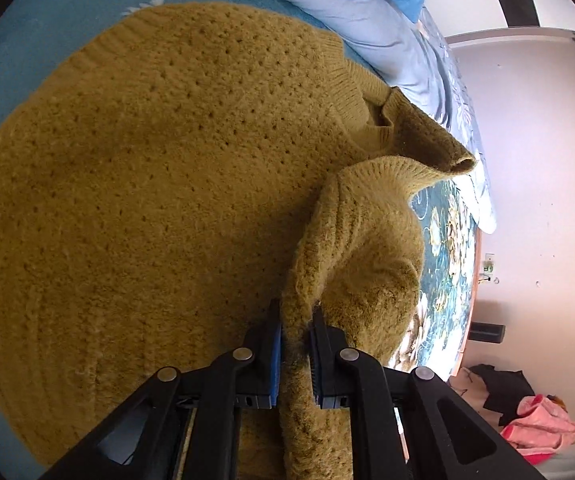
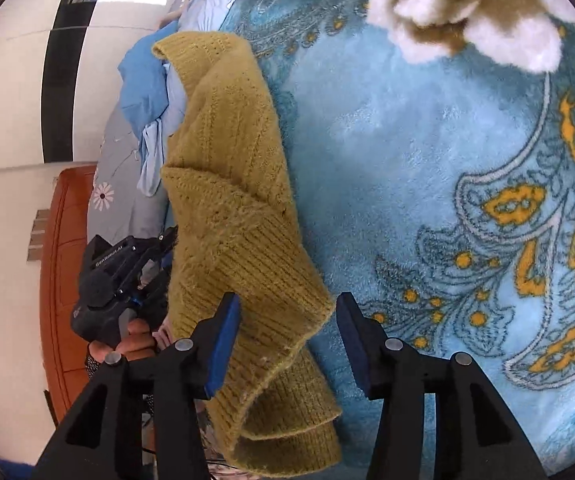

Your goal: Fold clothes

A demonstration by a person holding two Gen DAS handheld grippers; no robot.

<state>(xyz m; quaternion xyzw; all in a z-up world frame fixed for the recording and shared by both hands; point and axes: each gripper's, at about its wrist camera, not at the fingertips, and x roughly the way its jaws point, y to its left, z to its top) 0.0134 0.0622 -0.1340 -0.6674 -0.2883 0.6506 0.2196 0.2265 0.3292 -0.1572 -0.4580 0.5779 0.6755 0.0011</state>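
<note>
A mustard-yellow knitted sweater (image 1: 147, 184) lies spread on a blue floral blanket (image 1: 443, 248). My left gripper (image 1: 295, 316) is shut on a fold of the sweater's sleeve (image 1: 359, 240), which bunches up ahead of the fingers. In the right wrist view the sweater (image 2: 231, 200) hangs lifted in a folded strip, its ribbed hem (image 2: 287, 412) between the fingers. My right gripper (image 2: 287, 312) is open, with the knit lying against the left pad (image 2: 223, 344) only. The left gripper's body (image 2: 115, 280) and the holding hand show behind the sweater.
Pale blue bedding and pillows (image 1: 351, 12) lie past the sweater. The blanket (image 2: 447, 160) with yellow and white flowers fills the right wrist view. A pink garment (image 1: 543, 424) and dark clothes lie on the floor. An orange-brown wooden headboard (image 2: 67, 272) stands by the white wall.
</note>
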